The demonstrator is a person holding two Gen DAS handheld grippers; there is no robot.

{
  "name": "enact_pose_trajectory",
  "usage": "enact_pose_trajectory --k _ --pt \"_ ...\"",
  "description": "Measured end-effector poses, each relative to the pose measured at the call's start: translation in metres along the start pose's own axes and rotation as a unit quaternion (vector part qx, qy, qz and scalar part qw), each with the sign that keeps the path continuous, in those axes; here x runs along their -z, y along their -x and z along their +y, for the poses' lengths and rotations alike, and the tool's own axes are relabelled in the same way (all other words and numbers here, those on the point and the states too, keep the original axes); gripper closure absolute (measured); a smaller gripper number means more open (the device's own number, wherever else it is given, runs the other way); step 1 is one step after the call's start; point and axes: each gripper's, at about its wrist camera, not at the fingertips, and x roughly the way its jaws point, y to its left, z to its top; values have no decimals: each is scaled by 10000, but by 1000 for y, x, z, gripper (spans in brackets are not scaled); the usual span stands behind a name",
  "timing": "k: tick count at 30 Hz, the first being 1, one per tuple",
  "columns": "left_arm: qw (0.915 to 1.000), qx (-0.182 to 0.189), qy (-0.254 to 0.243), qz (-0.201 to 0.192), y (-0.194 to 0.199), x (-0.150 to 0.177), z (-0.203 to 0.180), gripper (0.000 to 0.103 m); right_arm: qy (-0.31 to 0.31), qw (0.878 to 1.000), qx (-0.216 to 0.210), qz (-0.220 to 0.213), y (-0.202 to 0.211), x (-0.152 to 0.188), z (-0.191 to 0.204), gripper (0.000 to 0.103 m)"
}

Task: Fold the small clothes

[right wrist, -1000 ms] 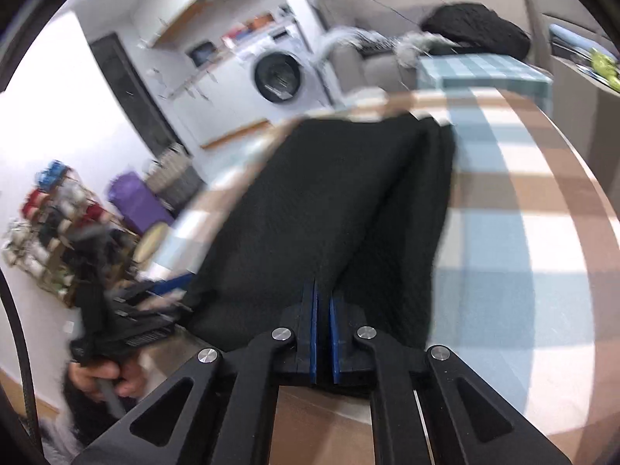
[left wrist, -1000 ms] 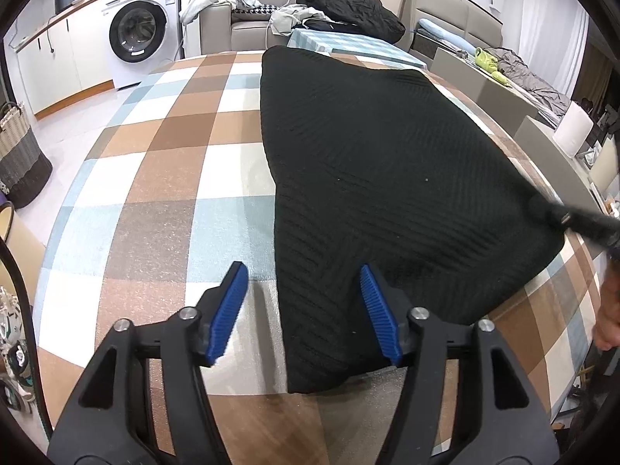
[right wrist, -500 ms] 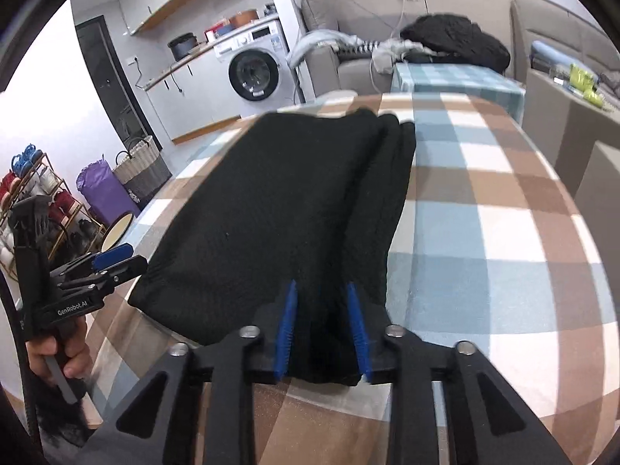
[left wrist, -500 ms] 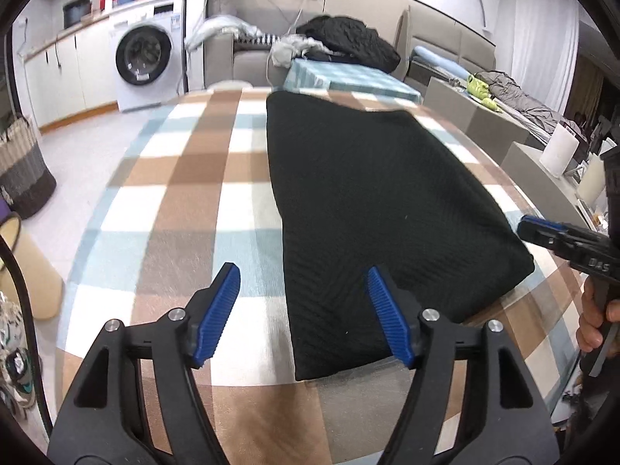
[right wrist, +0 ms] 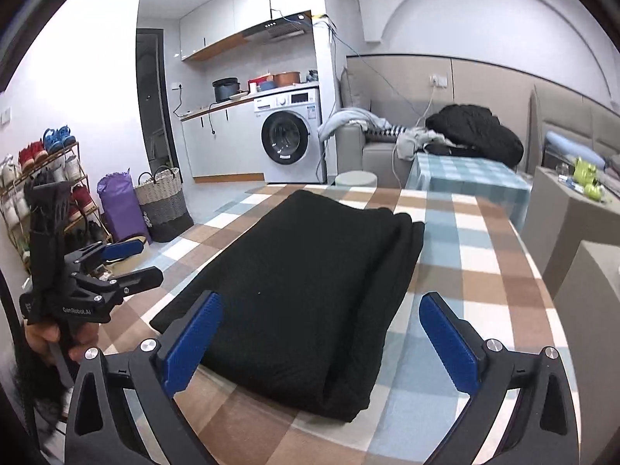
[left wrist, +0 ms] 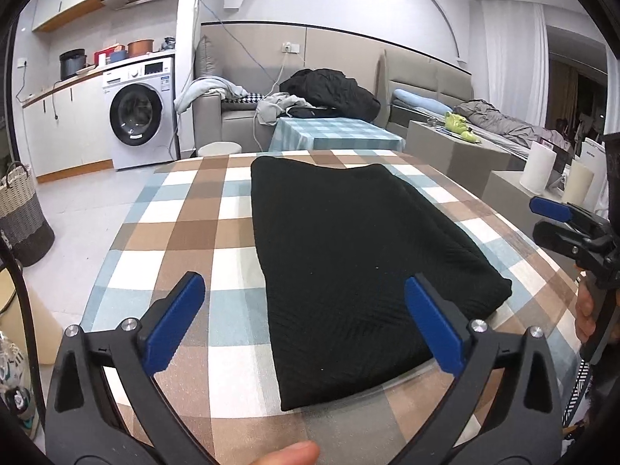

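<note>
I am holding my left gripper low over the near edge of the table, its blue-padded fingers spread wide and gripping nothing, and my right gripper is hanging the same way beside it, pads parted and empty. Just beyond both sets of pads, the black ribbed knit garment is lying flat on the brown, blue and white checked tablecloth, folded into a long strip running away from me, with doubled layers showing along its right side as a thick rolled edge. I am judging it soft, limp and fairly light, with enough knit bulk to hold a crease loosely but to sag the moment it is lifted from one point; the texture should give my pads good purchase. I am thinking the two near corners are the places to pinch, taking all layers together, so the strip can be carried over toward the far end without sliding apart. Farther off, a white front-loading washing machine is standing against the wall.
</note>
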Motion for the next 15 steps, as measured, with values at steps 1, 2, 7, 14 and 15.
enact_pose_trajectory --k 1,2,7,14,15 --pt "10000 -4 53 -28 0 1 2 1 -12 10000 -40 -33 0 1 0 0" --pt "9999 -7 96 -45 0 1 3 1 -28 9999 -92 -60 0 2 -1 0" --pt "9996 -106 168 -195 -1 3 6 1 -94 9998 -121 -150 -3 10 -6 0" --pt "9989 -141 -24 -437 2 8 2 1 -45 9994 -134 -302 -4 18 -4 0" --pt "9989 -127 -23 -446 2 9 2 1 -31 9994 -81 -348 -4 19 -3 0"
